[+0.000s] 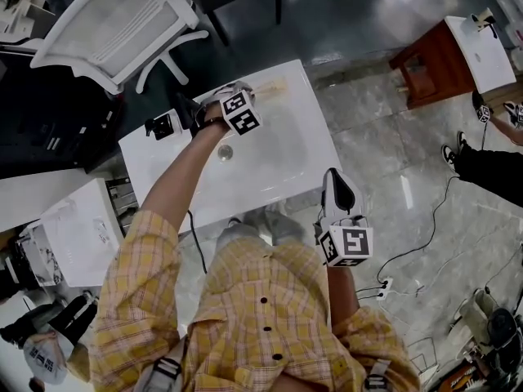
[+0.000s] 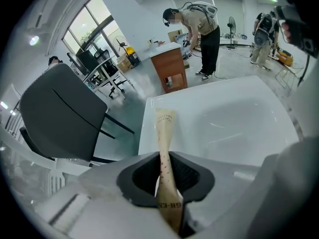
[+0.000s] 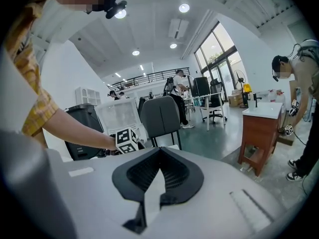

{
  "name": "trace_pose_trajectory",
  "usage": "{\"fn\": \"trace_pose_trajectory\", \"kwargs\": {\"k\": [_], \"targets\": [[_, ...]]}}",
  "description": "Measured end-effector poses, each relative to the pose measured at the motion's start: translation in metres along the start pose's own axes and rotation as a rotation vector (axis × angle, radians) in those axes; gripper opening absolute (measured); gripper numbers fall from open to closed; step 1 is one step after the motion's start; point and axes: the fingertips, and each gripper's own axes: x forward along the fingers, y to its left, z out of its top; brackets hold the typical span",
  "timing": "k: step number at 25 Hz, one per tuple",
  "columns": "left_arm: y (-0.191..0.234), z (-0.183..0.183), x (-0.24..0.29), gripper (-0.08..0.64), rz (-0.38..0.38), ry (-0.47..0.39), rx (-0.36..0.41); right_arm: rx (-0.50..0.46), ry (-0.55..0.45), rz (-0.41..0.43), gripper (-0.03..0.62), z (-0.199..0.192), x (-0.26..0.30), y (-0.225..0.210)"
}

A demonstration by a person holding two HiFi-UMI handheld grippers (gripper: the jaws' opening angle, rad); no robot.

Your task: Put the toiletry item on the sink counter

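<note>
The left tool (image 2: pixel 166 158) pinches a slim beige squeeze tube (image 2: pixel 165 128) over the white sink tabletop (image 1: pixel 306 113) for placing; the right tool (image 1: pixel 341 194) idles, pressed together.

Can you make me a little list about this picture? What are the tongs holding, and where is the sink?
left tongs: shut on the tube
tube: long and beige, sticking out over the sink counter
sink counter: white, with a basin in the middle
right tongs: shut with nothing in them, held close to the person's body, off the counter
tube touching counter: cannot tell
job: not done yet, as the tube is in the left tongs
</note>
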Motion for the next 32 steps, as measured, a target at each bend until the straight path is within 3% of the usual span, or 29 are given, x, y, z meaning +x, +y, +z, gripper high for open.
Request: {"fn": "trace_pose_trajectory", "kwargs": {"k": [13,24,32], "targets": [[0.002,-0.010,0.019,0.055,-0.034,0.035,0.027,0.002,0.024,-0.011,0.002,-0.008,-0.004,-0.001],[0.005,-0.014,0.022,0.075,-0.047,0.037,-0.018,-0.006,0.027,-0.026,0.002,-0.007,-0.004,-0.006],[0.011,-0.010,0.014,0.149,-0.034,0.016,-0.043,-0.004,0.023,-0.018,0.002,-0.005,-0.002,-0.003]]}}
